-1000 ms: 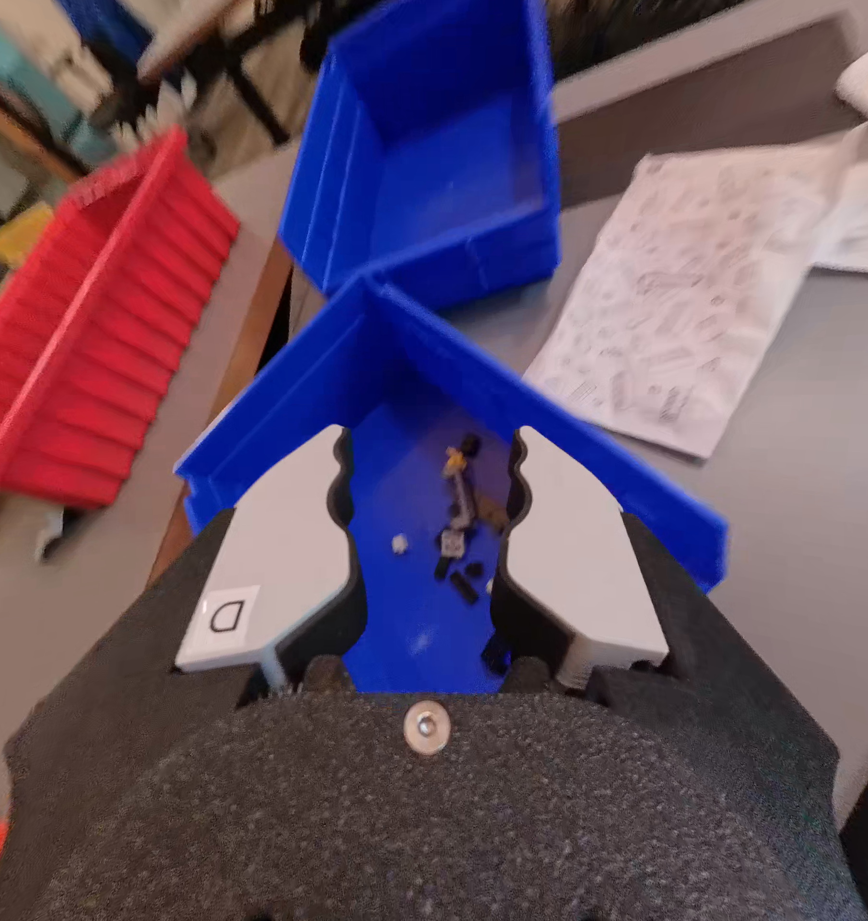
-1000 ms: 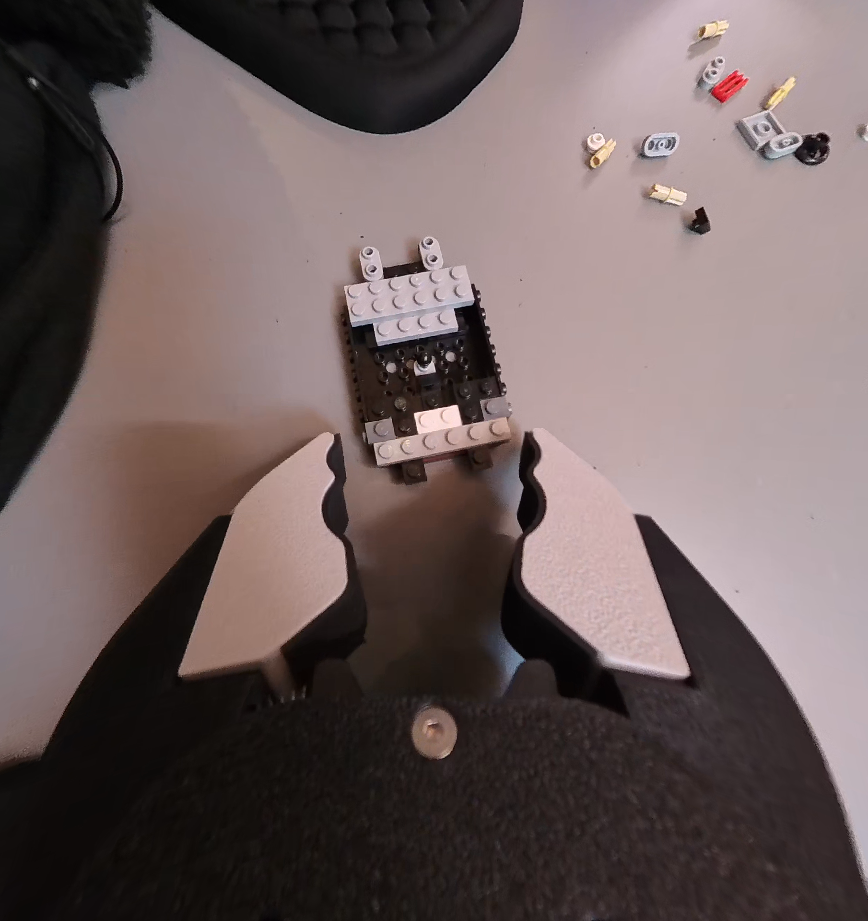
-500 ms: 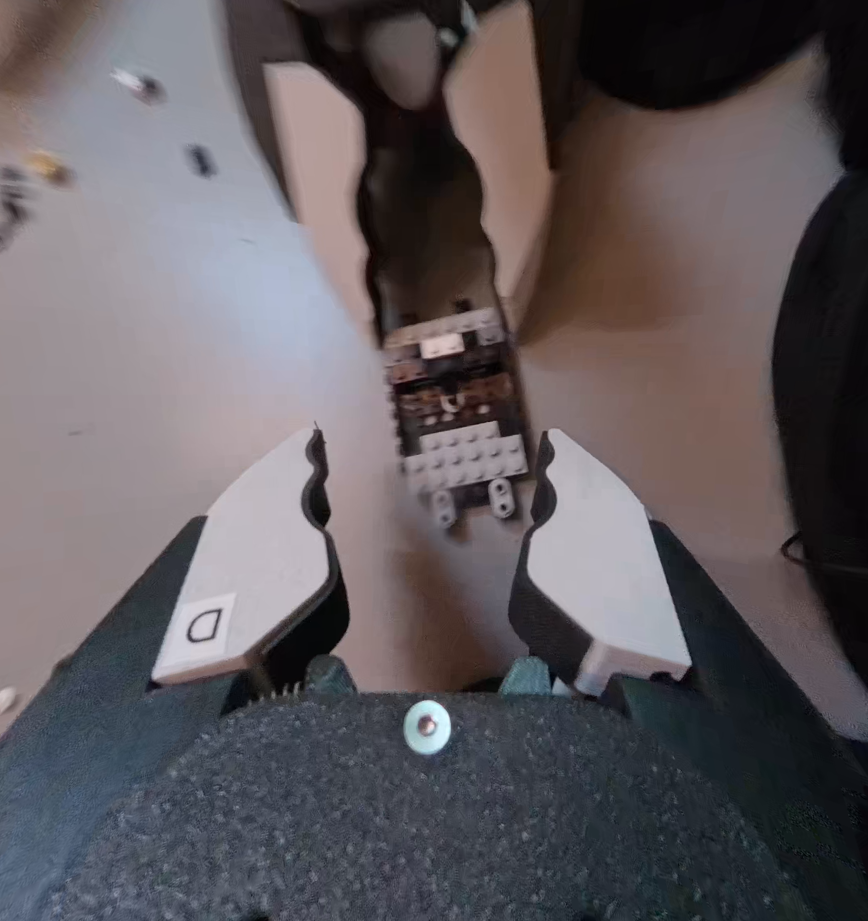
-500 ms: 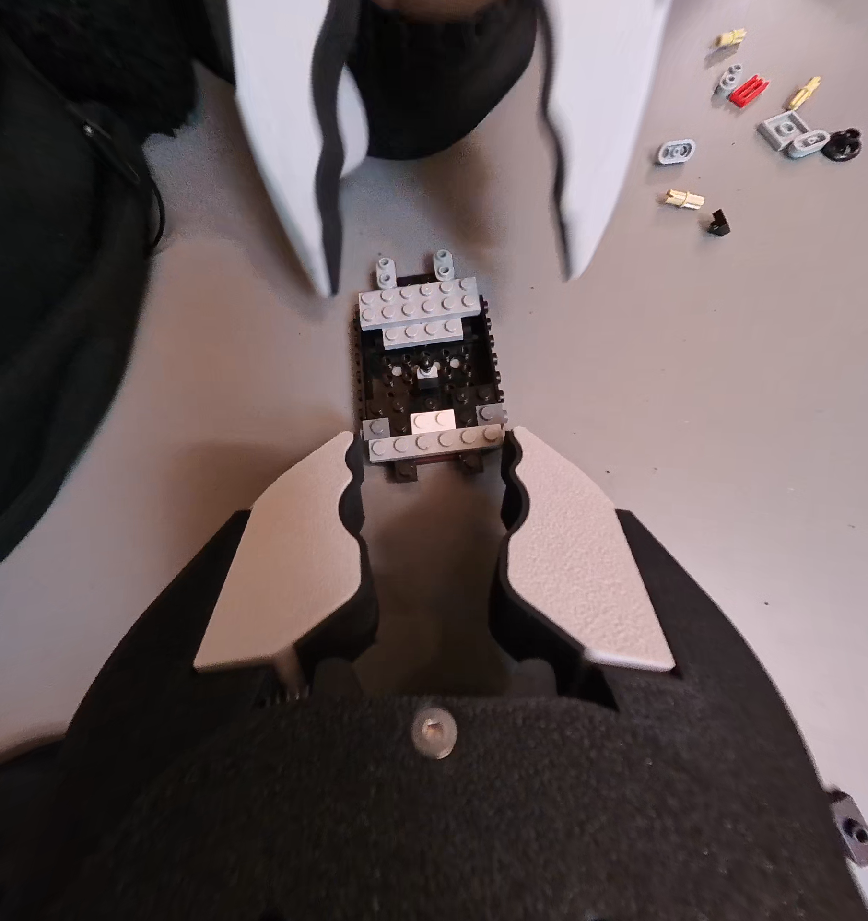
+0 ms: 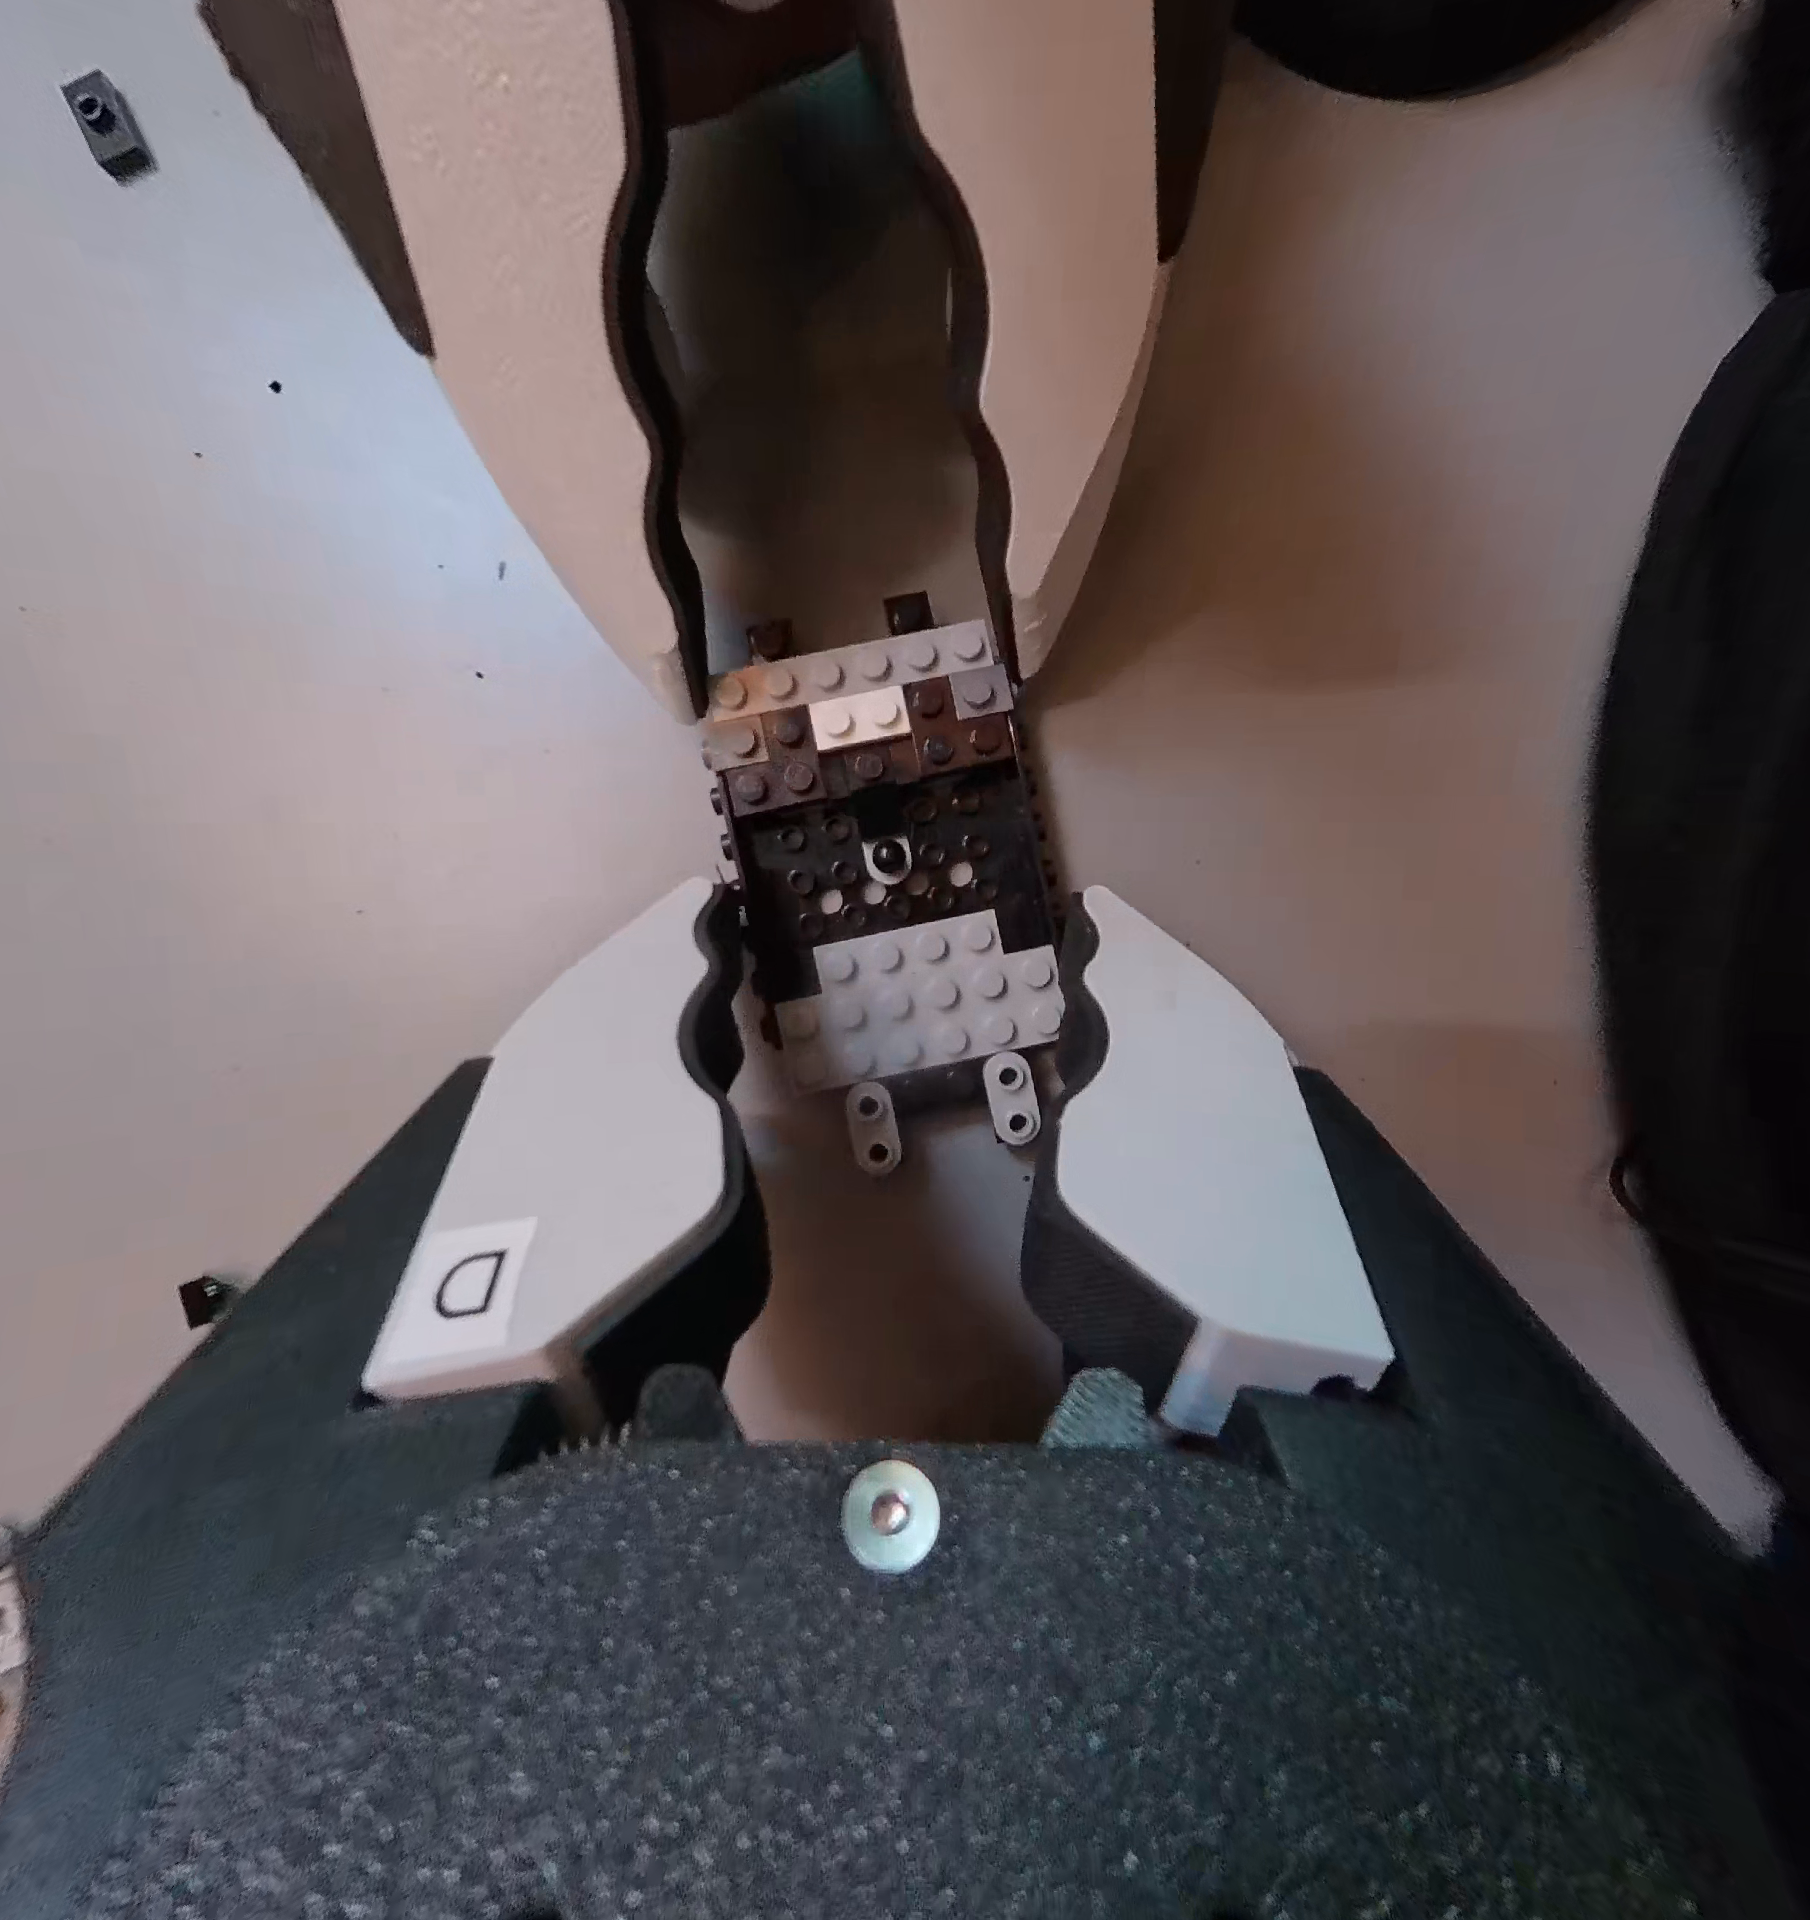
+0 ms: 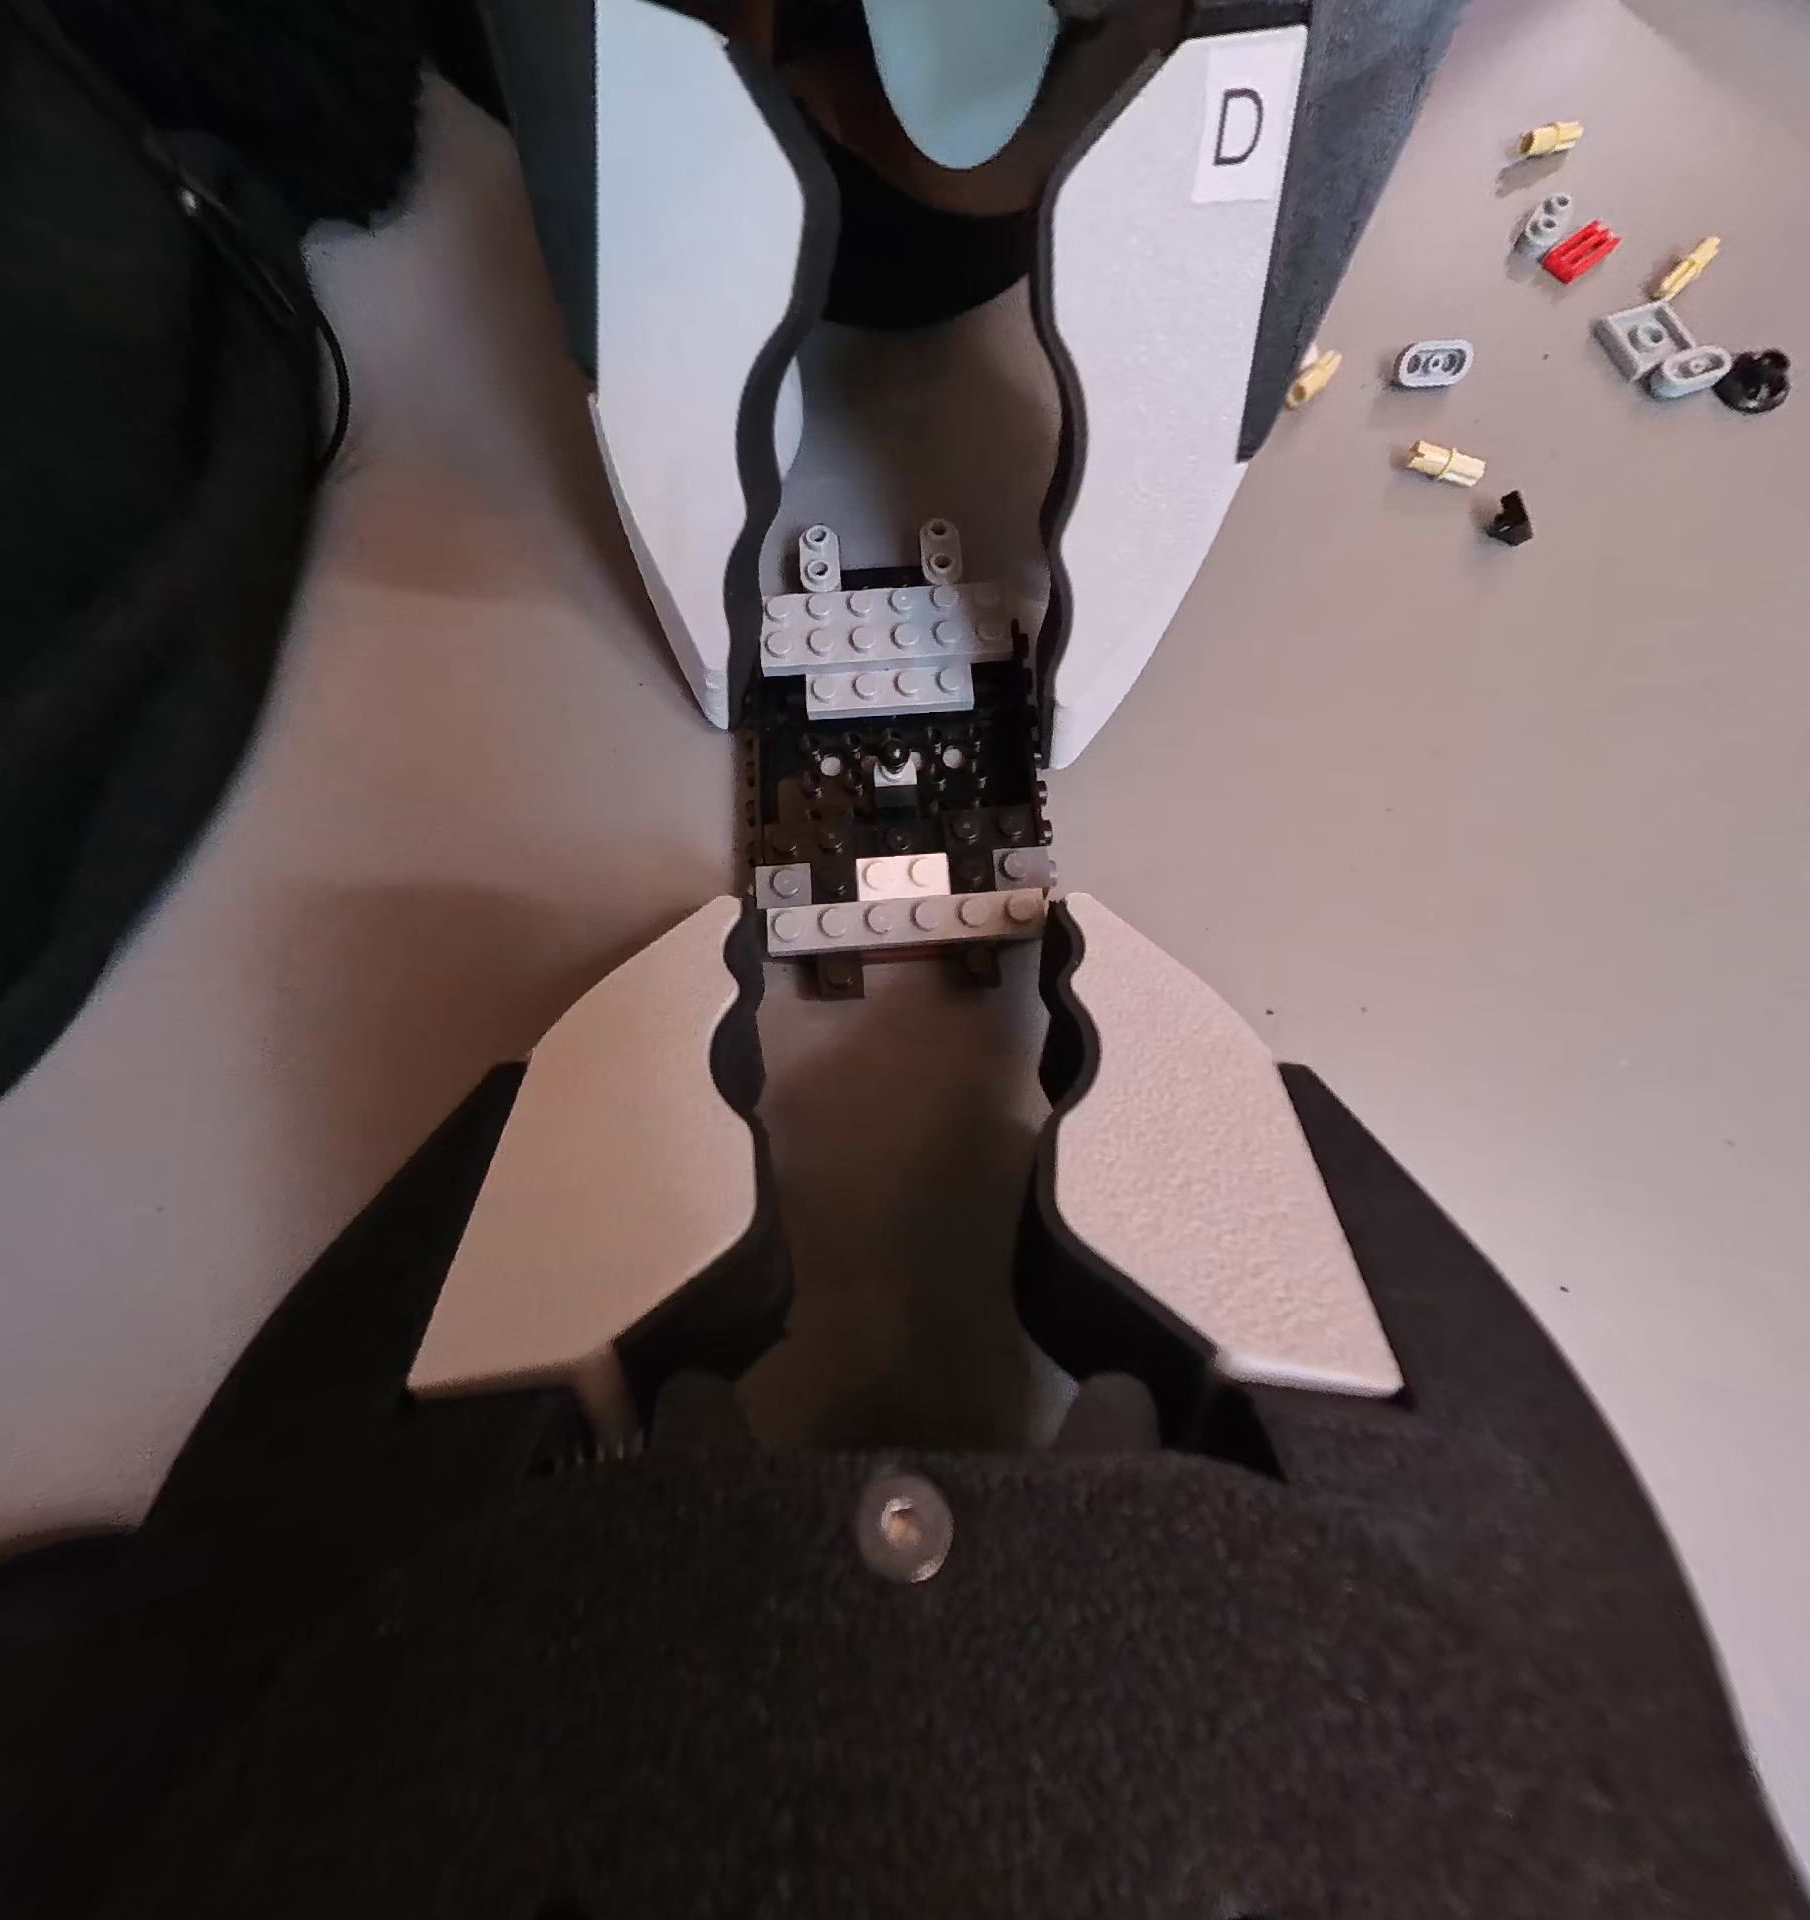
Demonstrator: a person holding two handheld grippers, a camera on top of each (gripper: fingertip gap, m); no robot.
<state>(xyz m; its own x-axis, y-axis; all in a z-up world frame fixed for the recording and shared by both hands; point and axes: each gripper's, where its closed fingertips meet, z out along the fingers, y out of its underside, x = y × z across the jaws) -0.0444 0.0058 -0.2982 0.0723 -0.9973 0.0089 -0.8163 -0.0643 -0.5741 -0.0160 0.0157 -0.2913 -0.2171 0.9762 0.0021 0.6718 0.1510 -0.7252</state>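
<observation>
Near the bottom of the left wrist view, the left gripper (image 5: 896, 977) clamps one end of a black and grey brick model (image 5: 885, 883), its pads against both sides. At frame centre the model lies flat on the grey table (image 5: 257, 727). Beyond it, the right gripper (image 6: 896, 920) grips the opposite end. Bare table flanks both sides. Loose brick parts (image 6: 1649, 343) lie at upper right of the right wrist view, dark fabric (image 6: 101, 520) at left.

A grey desk (image 6: 1503, 935) carries a brick model (image 6: 896, 821) at centre, loose bricks (image 6: 1649, 343) at two o'clock, dark cloth (image 6: 70, 520) at nine.
</observation>
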